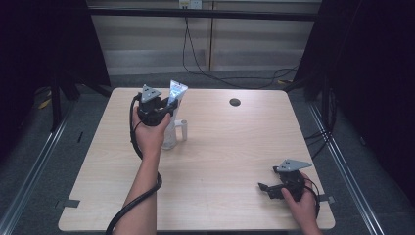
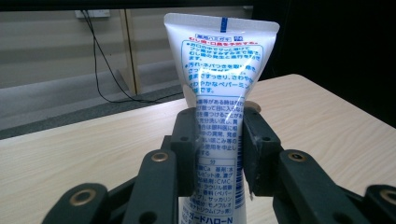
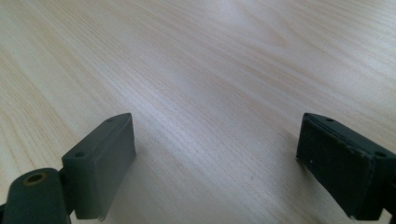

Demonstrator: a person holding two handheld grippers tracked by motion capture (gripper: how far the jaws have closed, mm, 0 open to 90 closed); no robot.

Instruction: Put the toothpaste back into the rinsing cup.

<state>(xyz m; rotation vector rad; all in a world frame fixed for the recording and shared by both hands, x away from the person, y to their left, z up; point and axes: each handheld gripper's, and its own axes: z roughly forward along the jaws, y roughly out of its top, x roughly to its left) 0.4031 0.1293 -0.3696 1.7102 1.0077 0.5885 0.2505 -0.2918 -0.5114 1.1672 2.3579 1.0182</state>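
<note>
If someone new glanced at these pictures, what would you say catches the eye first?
The white tube with blue print, clamped upright in the left gripper at the table's far left, just above a clear cup. Next, the right gripper, open, resting low at the near right corner over bare wood.

Even overhead light on the desk, dark surround, soft focus up close.
High view: table (image 1: 220, 161) evenly lit, sides of the room fall to near black, faint shadows only. Left gripper view: white glare streak down the toothpaste tube (image 2: 219, 93), print readable, jaws at the bottom slightly blurred, back wall soft. Right gripper view: pale sheen on the wood grain (image 3: 196, 70), far grain blurred, soft shadow beside the left-hand jaw.
</note>
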